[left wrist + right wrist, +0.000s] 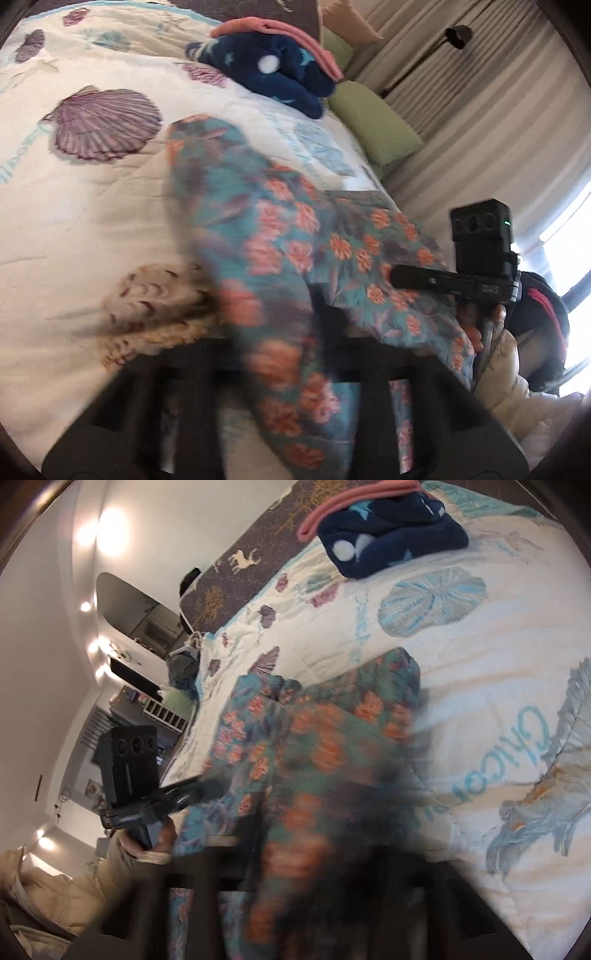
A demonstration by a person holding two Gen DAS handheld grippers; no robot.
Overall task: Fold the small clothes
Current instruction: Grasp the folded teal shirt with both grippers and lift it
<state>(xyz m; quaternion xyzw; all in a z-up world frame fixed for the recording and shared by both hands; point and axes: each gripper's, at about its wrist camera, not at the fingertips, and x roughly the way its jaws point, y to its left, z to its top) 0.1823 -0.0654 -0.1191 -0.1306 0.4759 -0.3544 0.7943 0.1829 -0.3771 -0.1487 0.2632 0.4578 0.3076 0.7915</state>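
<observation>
A teal garment with orange flowers (pixel 288 229) hangs raised over a cream bedspread printed with shells (pixel 92 221). In the left wrist view its blurred cloth runs down between the fingers of my left gripper (pixel 280 373), which is shut on it. The right wrist view shows the same garment (pixel 314 720) bunched in my right gripper (pixel 295 871), also shut on it, with the fingertips hidden by cloth. Each view shows the other hand-held unit at the garment's far edge, the right one (pixel 461 284) and the left one (pixel 147 797).
A navy star-print fleece (pixel 280 70) lies further up the bed, with a folded pink piece (pixel 280 27) on it. Green pillows (pixel 373 125) sit at the bed's edge by grey curtains (pixel 480 110). A person's hand in a cream sleeve (pixel 495 332) holds the right unit.
</observation>
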